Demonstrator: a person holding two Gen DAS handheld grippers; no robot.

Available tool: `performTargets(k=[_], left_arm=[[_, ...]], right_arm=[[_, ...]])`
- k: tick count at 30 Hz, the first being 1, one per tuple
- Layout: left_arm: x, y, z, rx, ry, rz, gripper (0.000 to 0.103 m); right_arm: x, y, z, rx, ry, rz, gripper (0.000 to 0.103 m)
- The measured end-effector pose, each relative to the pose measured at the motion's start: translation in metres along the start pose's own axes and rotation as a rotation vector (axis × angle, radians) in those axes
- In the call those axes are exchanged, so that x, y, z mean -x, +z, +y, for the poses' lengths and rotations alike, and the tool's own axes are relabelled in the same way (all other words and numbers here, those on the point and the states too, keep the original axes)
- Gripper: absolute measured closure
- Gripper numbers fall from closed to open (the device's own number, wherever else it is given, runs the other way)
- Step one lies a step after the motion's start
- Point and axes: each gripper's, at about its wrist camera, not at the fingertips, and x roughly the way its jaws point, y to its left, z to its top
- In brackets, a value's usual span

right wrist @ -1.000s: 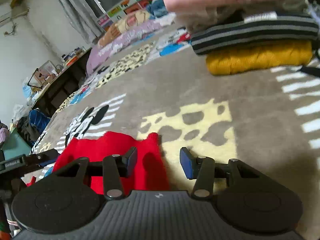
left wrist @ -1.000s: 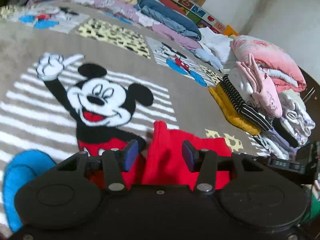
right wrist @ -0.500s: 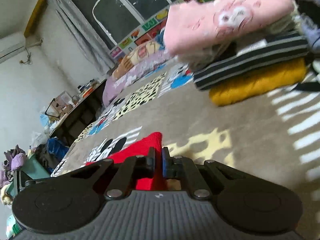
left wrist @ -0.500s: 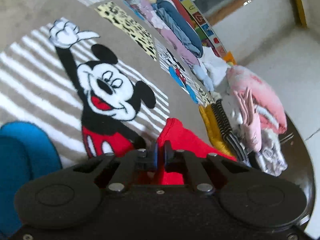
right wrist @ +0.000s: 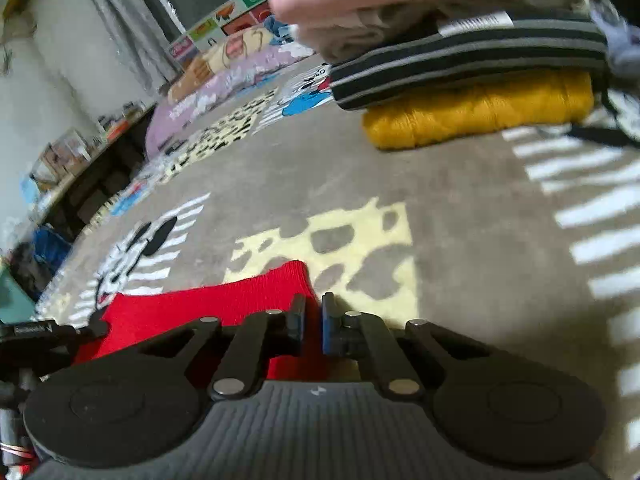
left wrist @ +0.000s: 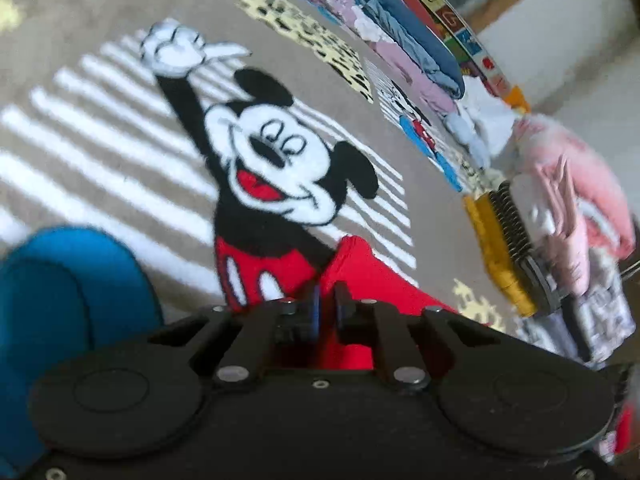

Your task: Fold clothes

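A red knitted garment (left wrist: 376, 276) lies on the Mickey Mouse blanket (left wrist: 120, 152). My left gripper (left wrist: 326, 308) is shut on the garment's near edge. In the right wrist view the same red garment (right wrist: 208, 308) spreads to the left, and my right gripper (right wrist: 313, 320) is shut on its near right corner. The left gripper's black body (right wrist: 36, 332) shows at the far left of the right wrist view. The cloth inside both sets of jaws is hidden by the fingers.
A stack of folded clothes stands at the right: a yellow knit (right wrist: 480, 116), a striped black piece (right wrist: 460, 64) and pink items (left wrist: 576, 200). Bedding and pillows (left wrist: 404, 52) line the far edge. A blue object (left wrist: 60, 288) sits at the near left.
Both grippers went from open over the red garment to shut on its near edge. Both views have since tilted and shifted with the cloth held.
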Motion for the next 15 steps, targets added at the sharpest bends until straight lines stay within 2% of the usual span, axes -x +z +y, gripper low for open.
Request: performTargets(k=[1,2,3,5,7,9,10,13,14,15], left_arm=[[0.003,0.000,-0.002,-0.014,0.016,-0.016,0.086],[0.007,-0.001,0.000,-0.015,0.029,-0.037,0.086],[0.011,0.000,0.001,-0.016,0.034,-0.053,0.086],[0.020,0.003,0.002,-0.018,0.036,-0.079,0.086],[0.028,0.006,0.000,-0.028,0.000,-0.096,0.086],[0.028,0.008,-0.006,-0.026,-0.085,-0.086,0.086],[0.024,0.007,-0.005,-0.015,-0.101,-0.070,0.086],[0.003,-0.002,0.005,0.042,-0.086,-0.001,0.084],[-0.004,-0.004,0.009,0.061,-0.081,0.023,0.085],[-0.011,-0.007,0.012,0.081,-0.076,0.046,0.097]], right_arm=[[0.003,0.002,0.005,0.022,-0.022,-0.011,0.082],[0.006,0.003,0.011,0.043,-0.044,-0.023,0.080],[0.009,0.005,0.014,0.063,-0.067,-0.036,0.078],[0.017,0.007,0.024,0.113,-0.054,-0.058,0.078],[0.024,0.009,0.033,0.163,-0.041,-0.080,0.078],[0.031,0.011,0.043,0.213,-0.028,-0.101,0.078],[0.030,0.012,0.050,0.241,-0.010,-0.097,0.078],[0.014,0.013,0.061,0.281,0.016,-0.056,0.079],[0.002,0.013,0.058,0.265,-0.007,-0.014,0.080],[-0.010,0.012,0.054,0.250,-0.031,0.029,0.080]])
